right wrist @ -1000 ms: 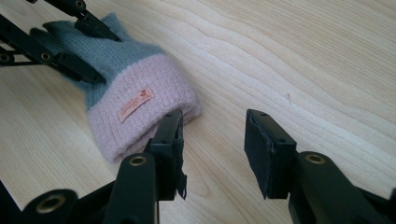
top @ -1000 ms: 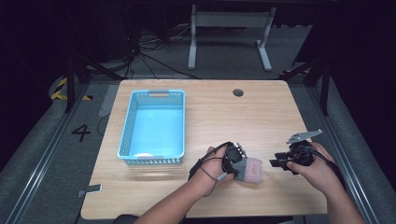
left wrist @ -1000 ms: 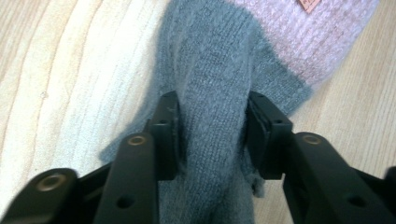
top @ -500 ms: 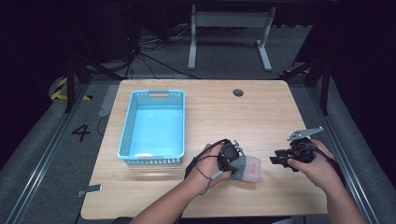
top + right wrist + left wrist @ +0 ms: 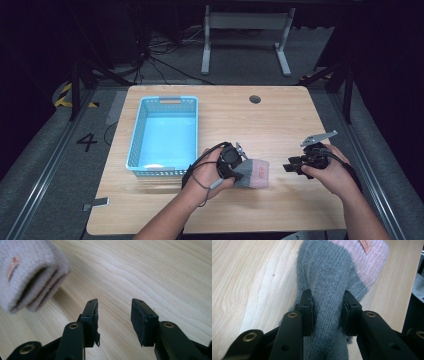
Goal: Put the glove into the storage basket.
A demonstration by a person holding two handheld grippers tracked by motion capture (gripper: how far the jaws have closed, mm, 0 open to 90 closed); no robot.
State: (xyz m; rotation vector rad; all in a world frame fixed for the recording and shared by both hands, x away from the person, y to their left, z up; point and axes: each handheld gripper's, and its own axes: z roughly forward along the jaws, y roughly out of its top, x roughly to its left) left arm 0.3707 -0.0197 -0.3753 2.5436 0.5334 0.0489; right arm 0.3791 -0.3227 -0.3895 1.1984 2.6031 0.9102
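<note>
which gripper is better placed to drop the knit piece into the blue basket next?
Left, probably. The left gripper is already shut on the grey-and-pink knit piece, and it sits nearer the blue basket. The right gripper is open over bare table, on the far side of the knit.

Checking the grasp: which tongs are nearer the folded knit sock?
Left. The left tongs are shut on the grey part of the sock, touching it. The right tongs are open over bare table, apart from the sock's pink end.
</note>
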